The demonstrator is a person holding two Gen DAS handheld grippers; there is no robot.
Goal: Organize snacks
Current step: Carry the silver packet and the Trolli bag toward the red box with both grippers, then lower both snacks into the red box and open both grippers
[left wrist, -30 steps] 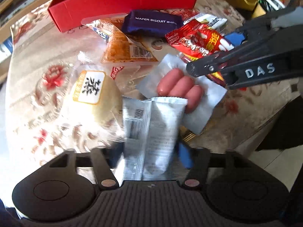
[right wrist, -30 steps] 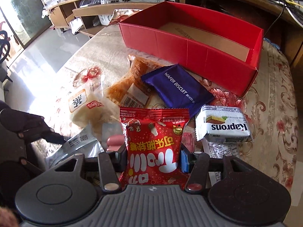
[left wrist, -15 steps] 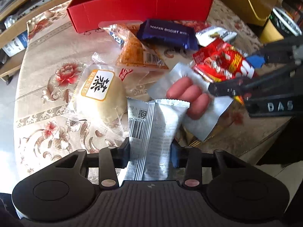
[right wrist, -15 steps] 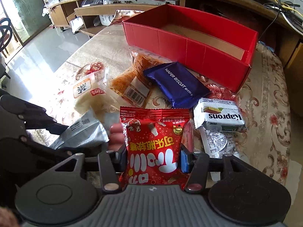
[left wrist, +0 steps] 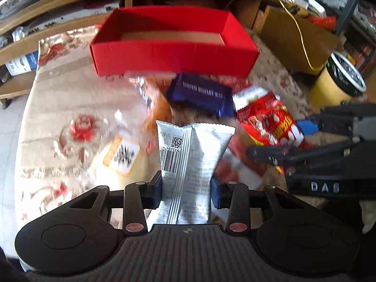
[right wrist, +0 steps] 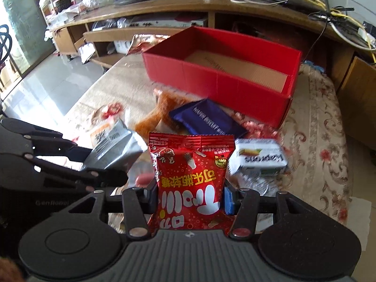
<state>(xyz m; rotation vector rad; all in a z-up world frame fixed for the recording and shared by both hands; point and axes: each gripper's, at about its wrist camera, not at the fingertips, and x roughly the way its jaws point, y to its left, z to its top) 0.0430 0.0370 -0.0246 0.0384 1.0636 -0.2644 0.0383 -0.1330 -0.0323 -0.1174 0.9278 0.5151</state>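
Partly hidden behind the silver packet [left wrist: 190, 162], the sausage pack [left wrist: 237, 171] blurs.

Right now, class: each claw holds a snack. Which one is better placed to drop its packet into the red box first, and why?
Probably left. The left claw faces the box squarely over its long wall with its silver packet. The right claw, holding the red bag, faces a corner.

Bright daylight from the left; fisheye-bent edges; table snacks motion-blurred.
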